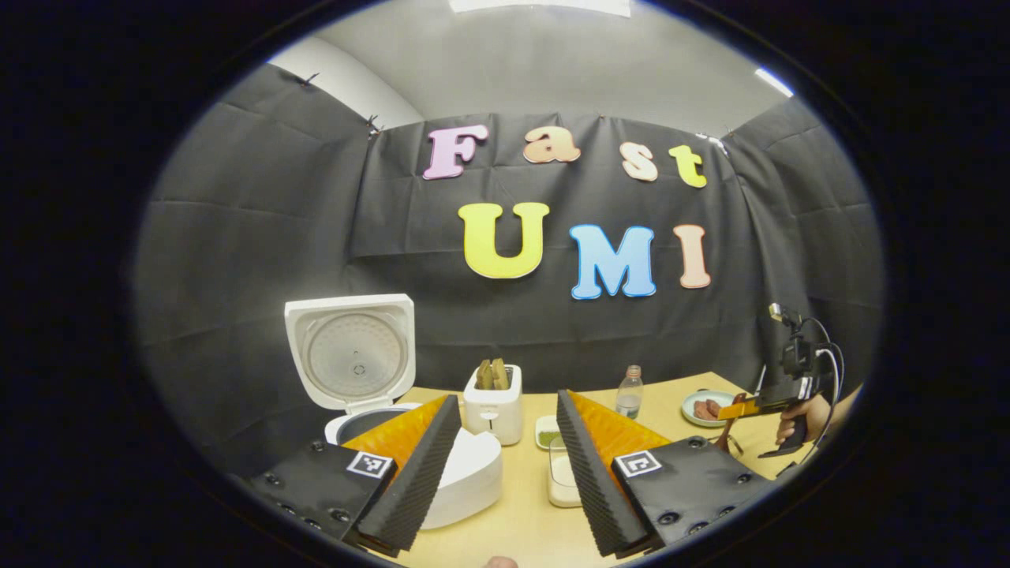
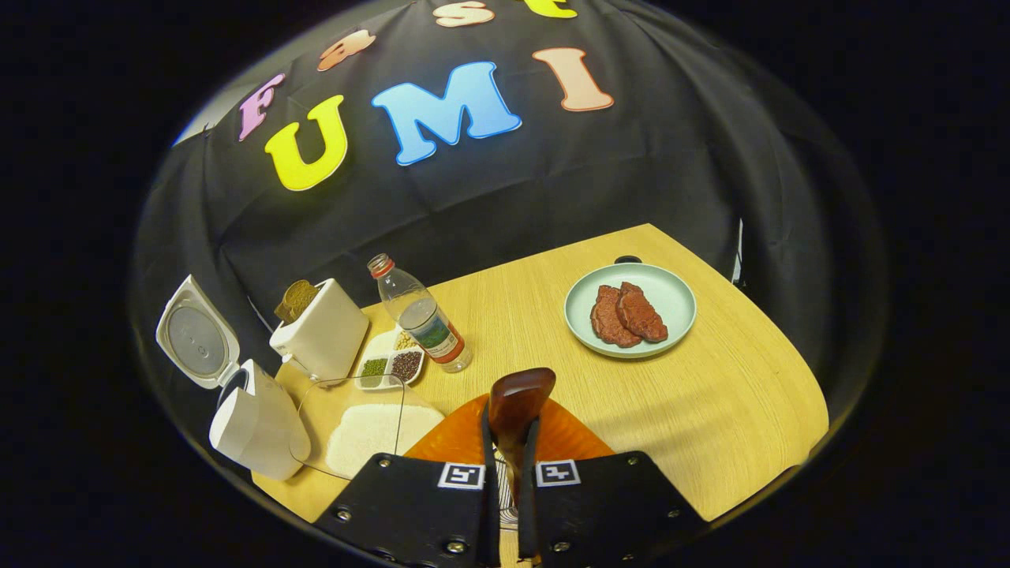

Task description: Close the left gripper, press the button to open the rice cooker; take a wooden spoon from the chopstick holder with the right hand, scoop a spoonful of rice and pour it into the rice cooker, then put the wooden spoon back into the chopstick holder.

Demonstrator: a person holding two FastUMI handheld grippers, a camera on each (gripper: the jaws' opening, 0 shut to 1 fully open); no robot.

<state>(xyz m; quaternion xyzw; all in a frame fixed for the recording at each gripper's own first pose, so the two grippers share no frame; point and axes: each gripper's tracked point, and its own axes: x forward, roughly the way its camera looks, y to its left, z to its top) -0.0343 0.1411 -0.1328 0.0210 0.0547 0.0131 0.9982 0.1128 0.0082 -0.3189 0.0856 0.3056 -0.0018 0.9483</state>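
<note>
The white rice cooker (image 1: 465, 481) stands open at the left, its lid (image 1: 353, 351) raised upright; I also see the cooker (image 2: 256, 426) in the right gripper view. My left gripper (image 1: 507, 397) hovers open over the cooker's front, holding nothing. My right gripper (image 2: 509, 442) is shut on the handle of a dark wooden spoon (image 2: 517, 394), whose bowl points forward above the table. A clear box of white rice (image 2: 371, 430) lies just left of the spoon. The white chopstick holder (image 2: 323, 331) stands behind the rice. A hand holds the right gripper (image 1: 738, 410) at the far right.
A plastic bottle (image 2: 418, 315) stands beside a small divided dish of beans (image 2: 390, 363). A pale green plate (image 2: 671, 296) with two pieces of meat sits at the back right. The wooden table (image 2: 710, 410) ends at the black cloth wall.
</note>
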